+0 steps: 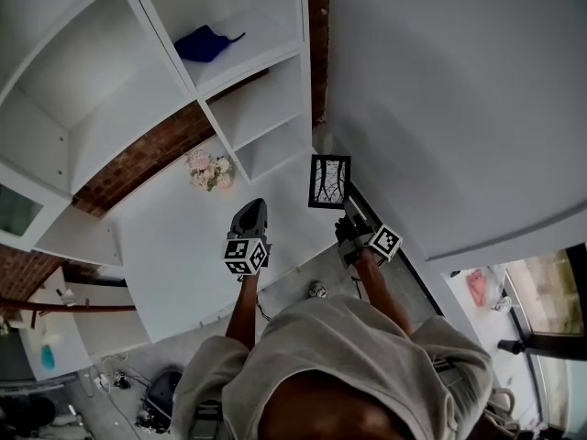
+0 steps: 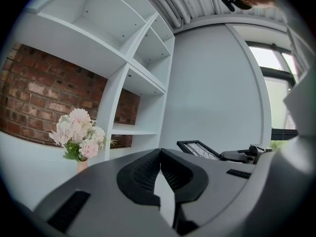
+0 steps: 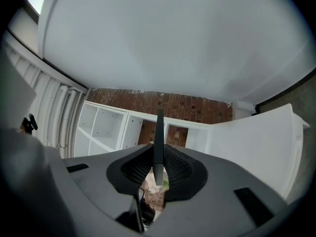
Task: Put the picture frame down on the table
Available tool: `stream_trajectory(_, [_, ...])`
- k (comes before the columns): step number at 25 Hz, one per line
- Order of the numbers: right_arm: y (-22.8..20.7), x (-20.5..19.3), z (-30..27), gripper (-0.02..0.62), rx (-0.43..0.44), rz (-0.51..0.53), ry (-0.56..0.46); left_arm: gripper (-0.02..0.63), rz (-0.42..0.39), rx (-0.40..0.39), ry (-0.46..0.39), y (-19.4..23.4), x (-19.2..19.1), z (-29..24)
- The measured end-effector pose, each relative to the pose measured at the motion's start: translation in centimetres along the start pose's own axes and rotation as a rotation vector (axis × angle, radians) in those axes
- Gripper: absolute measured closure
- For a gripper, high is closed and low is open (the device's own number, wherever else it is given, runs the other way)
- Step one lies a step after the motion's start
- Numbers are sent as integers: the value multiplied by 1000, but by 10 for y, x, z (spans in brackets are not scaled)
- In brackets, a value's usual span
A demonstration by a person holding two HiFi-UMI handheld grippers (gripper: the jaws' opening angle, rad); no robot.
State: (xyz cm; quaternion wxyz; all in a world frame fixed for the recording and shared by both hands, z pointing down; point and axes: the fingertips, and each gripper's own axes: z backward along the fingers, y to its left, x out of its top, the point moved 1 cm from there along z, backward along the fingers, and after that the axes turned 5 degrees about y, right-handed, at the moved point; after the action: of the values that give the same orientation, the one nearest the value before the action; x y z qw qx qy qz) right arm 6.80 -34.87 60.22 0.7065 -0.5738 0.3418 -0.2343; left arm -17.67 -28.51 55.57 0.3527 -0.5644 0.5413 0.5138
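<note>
A black picture frame with a branch drawing hangs above the right side of the white table. My right gripper is shut on its lower edge. In the right gripper view the frame shows edge-on as a thin dark bar between the pads. My left gripper is shut and holds nothing, over the table to the left of the frame. The left gripper view has the frame lying nearly flat at the right, with the right gripper behind it.
A small vase of pink flowers stands at the table's back, near the white shelf unit. A blue cloth lies on an upper shelf. A brick wall runs behind the table. Cables and gear lie on the floor.
</note>
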Motion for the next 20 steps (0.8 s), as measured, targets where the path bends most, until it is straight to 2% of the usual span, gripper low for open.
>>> stream_trajectory(10, [-16, 27, -30, 509, -4, -4, 22, 589, 11, 13, 14, 8, -1, -40])
stream_trajectory(20, [-32, 32, -32, 509, -30, -23, 25, 589, 18, 20, 52, 8, -10, -45])
